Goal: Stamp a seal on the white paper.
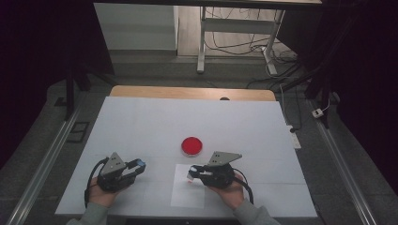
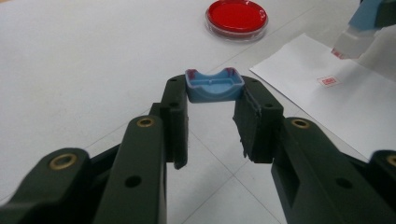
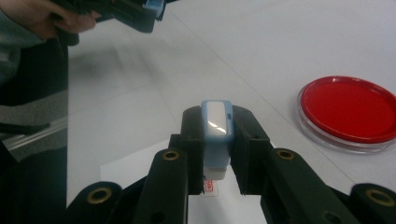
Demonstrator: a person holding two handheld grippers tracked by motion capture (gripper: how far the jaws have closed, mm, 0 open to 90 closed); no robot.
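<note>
- The right claw point(image 3: 215, 154) is gripping the blue self-inking stamp point(image 3: 216, 135), jaws pressing both its sides, holding it just above the white paper sheet point(image 1: 187, 192), judged so the red imprint point(image 2: 329, 81) is clearing.
- The left claw point(image 2: 212, 116) is pinching the stamp's blue cap point(image 2: 214, 85) at its tips, left of the sheet, likely keeping it ready for recapping.
- The round clear dish point(image 1: 191, 146) is sitting on the surface point(image 1: 141, 126) just beyond the sheet, holding a red ink pad.

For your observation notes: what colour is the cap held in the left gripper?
Light blue cap, with reddish ink stains at its corners; clearest in the left gripper view.
</note>
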